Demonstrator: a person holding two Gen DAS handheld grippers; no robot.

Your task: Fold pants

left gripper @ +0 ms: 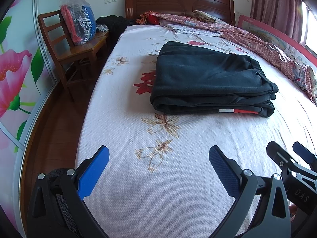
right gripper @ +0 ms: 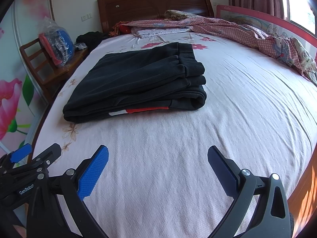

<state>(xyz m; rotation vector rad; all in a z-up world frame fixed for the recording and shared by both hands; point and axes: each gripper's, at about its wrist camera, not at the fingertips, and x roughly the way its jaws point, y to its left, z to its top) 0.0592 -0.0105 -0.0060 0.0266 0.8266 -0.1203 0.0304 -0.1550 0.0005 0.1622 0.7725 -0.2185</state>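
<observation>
Dark pants point(left gripper: 208, 79) lie folded in a thick stack on the white flowered bed sheet point(left gripper: 158, 178), with a white and red stripe on the near edge. They also show in the right wrist view point(right gripper: 136, 83). My left gripper point(left gripper: 158, 158) is open and empty, held over the sheet well short of the pants. My right gripper point(right gripper: 158, 158) is open and empty, also short of the pants. The right gripper shows at the left wrist view's right edge point(left gripper: 293, 154); the left gripper shows at the right wrist view's left edge point(right gripper: 37, 154).
A wooden chair point(left gripper: 75, 51) with a plastic bag of clothes point(left gripper: 79, 23) stands left of the bed. A pink quilt point(left gripper: 257, 37) lies along the far and right side. A wooden headboard point(left gripper: 178, 2) is at the back. The bed's left edge drops to wooden floor point(left gripper: 53, 138).
</observation>
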